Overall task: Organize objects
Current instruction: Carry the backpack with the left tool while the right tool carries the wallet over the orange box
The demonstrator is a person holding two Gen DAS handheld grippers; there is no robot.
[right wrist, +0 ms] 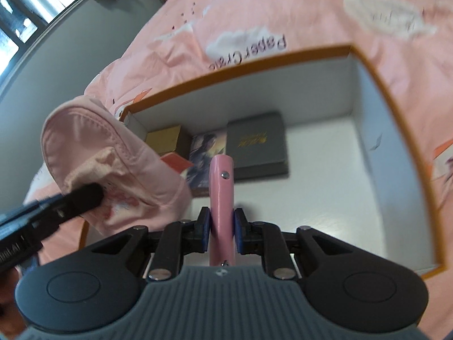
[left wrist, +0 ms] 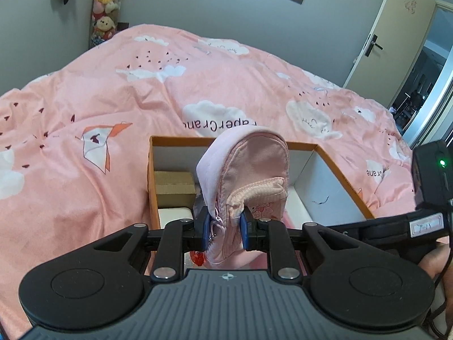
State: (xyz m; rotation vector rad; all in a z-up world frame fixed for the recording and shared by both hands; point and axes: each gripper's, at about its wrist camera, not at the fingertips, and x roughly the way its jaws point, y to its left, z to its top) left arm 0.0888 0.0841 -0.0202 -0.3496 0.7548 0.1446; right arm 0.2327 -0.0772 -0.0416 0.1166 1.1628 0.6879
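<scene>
My left gripper [left wrist: 225, 228] is shut on a small pink backpack-shaped pouch [left wrist: 249, 170] and holds it upright above the near left part of an orange-rimmed white box [left wrist: 334, 170] on the bed. The pouch also shows in the right wrist view [right wrist: 113, 170], at the box's left edge. My right gripper [right wrist: 222, 232] is shut on a slim pink object with metal rivets [right wrist: 222, 187] and holds it over the open box [right wrist: 376, 85].
In the box lie a brown carton [right wrist: 167, 138], a grey case [right wrist: 257, 147], a picture card [right wrist: 206, 153] and a red-and-white item [right wrist: 177, 163]. A pink cloud-print duvet [left wrist: 141, 85] covers the bed. Plush toys [left wrist: 106, 5] stand at the far left, a door [left wrist: 390, 28] at the right.
</scene>
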